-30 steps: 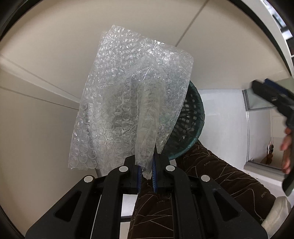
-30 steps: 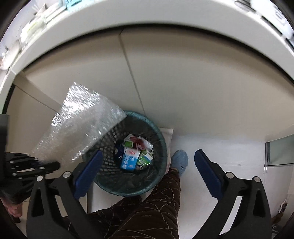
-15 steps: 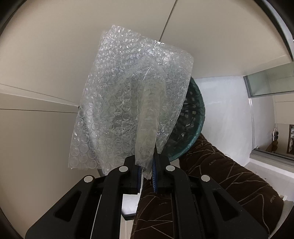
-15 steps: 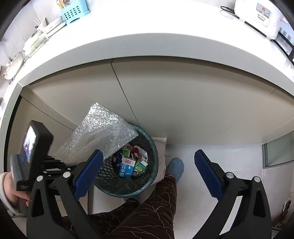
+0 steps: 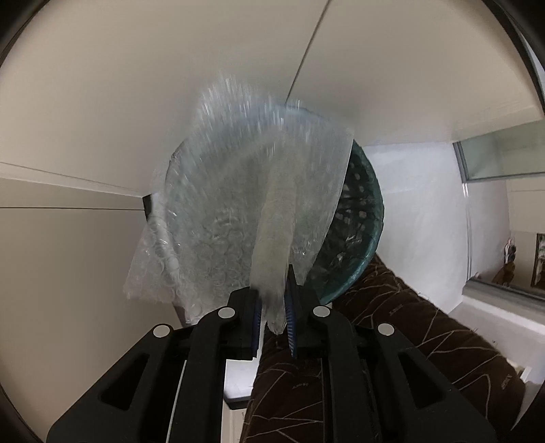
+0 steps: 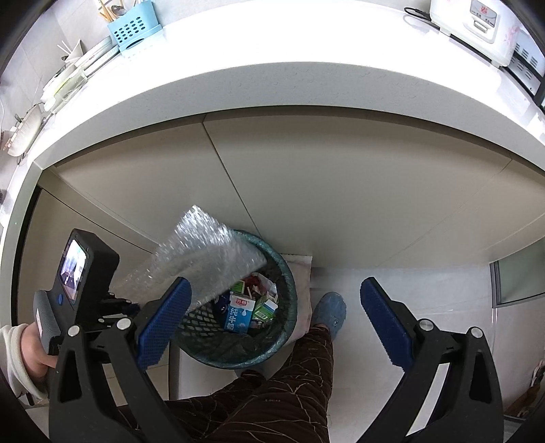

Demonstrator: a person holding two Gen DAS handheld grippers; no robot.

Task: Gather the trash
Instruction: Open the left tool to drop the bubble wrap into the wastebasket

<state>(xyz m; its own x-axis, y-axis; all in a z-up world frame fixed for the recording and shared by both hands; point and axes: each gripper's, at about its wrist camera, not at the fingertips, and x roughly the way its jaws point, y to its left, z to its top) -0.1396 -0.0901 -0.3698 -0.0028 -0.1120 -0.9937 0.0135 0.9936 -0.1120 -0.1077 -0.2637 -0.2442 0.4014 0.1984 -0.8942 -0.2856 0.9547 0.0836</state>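
My left gripper (image 5: 274, 303) is shut on a clear bubble wrap sheet (image 5: 235, 218), blurred with motion, held over the dark green mesh trash basket (image 5: 364, 218). In the right wrist view the bubble wrap (image 6: 204, 259) covers the left part of the basket (image 6: 272, 351), which holds milk cartons (image 6: 238, 313) and other packaging. The left gripper (image 6: 115, 306) shows at the left there, held in a hand. My right gripper (image 6: 276, 317) is open and empty, high above the basket.
Beige cabinet doors (image 6: 323, 184) stand behind the basket under a white countertop (image 6: 272, 81) carrying a blue utensil caddy (image 6: 134, 32) and an appliance (image 6: 477, 20). The person's brown-trousered leg (image 6: 289, 381) and blue slipper (image 6: 328, 310) are right of the basket on the white floor (image 6: 425, 293).
The bubble wrap has swung down and right over the basket mouth. The right gripper has risen and pulled back, so the countertop now shows.
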